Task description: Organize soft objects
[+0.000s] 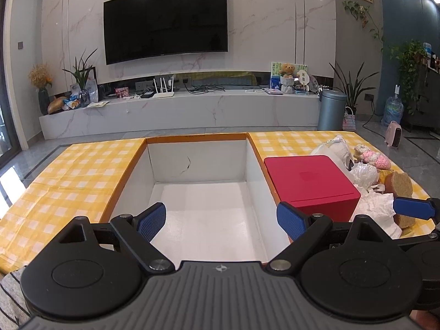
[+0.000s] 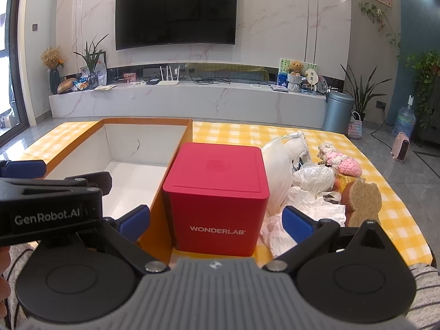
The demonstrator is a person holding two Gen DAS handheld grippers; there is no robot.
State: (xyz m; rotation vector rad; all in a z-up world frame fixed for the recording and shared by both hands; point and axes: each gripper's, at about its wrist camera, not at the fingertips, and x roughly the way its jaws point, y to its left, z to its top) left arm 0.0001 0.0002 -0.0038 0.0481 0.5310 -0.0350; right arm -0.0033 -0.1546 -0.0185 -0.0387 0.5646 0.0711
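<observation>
Yellow checked table [image 1: 68, 170]: my left gripper [image 1: 221, 221] wide over empty box [image 1: 198, 165], right gripper [image 2: 217, 220] wide, empty. Soft pile [image 2: 316, 189] right of red box [image 2: 217, 192]: light, squashy; I'd pinch tissue [image 2: 299, 206] mid-bulk.

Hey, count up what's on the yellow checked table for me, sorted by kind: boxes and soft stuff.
Boxes: 2, the open orange box and the red box.
Crochet toys: 1, pink and cream.
Brown sponges: 1.
Plastic bags: at least 2, the white bag and the clear bag.
Crumpled white paper: 1.
Total: at least 7; the pile hides more.
</observation>
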